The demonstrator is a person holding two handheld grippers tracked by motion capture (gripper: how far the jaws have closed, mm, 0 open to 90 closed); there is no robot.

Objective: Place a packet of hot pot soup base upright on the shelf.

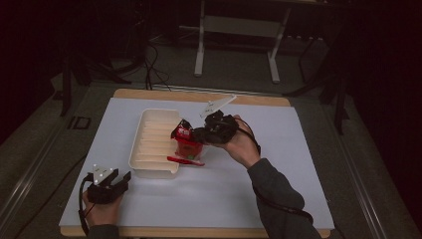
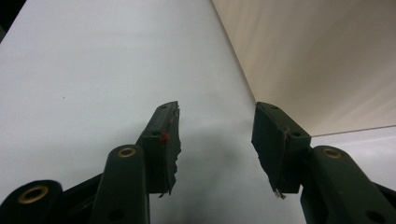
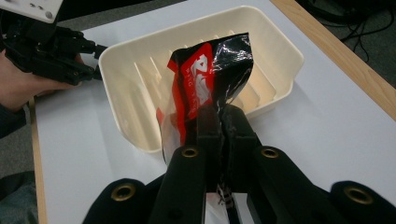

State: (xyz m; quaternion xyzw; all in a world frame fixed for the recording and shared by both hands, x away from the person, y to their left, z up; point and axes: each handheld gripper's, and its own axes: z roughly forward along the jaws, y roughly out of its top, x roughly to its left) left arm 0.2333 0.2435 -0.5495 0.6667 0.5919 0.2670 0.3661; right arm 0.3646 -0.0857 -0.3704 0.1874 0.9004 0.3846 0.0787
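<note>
Your right gripper point(image 3: 219, 140) pinches a red-and-black snack bag point(image 3: 210, 88), seemingly at the cream tray's point(image 1: 154, 144) edge, while your left gripper point(image 2: 215, 140) rests wide apart, empty.

The red-and-black packet point(image 3: 205, 79) has its lower end hidden behind the right hand-held gripper point(image 3: 223, 140); its lettering is unreadable.
</note>
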